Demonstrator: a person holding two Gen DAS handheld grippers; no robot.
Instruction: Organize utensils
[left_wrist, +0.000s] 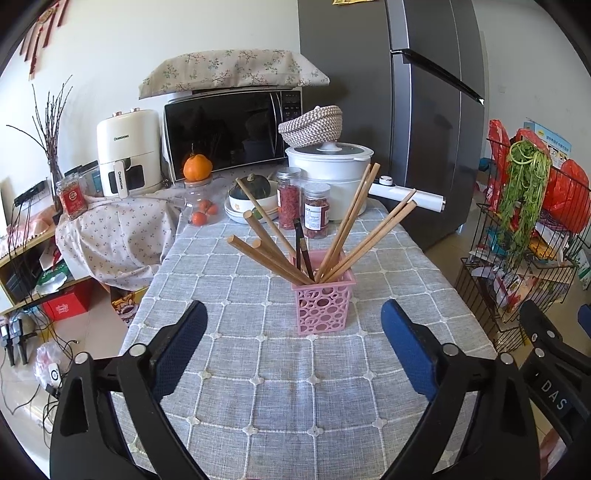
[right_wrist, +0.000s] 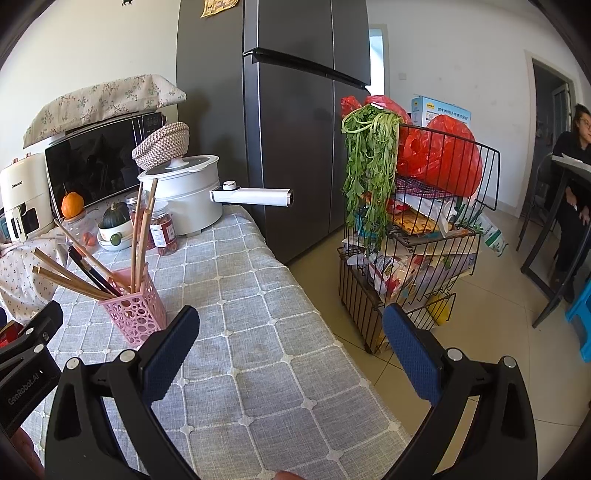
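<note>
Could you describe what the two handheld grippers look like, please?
Both the left gripper and the right gripper have black plastic frames with triangular cut-outs, silver pivot bolts and blue textured finger pads. White lettering marks each body, one reading "GenRobot.AI".

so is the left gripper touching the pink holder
Apart. The left wrist view shows bare tablecloth between the open left gripper and the pink holder, which stands ahead of both fingertips.
</note>
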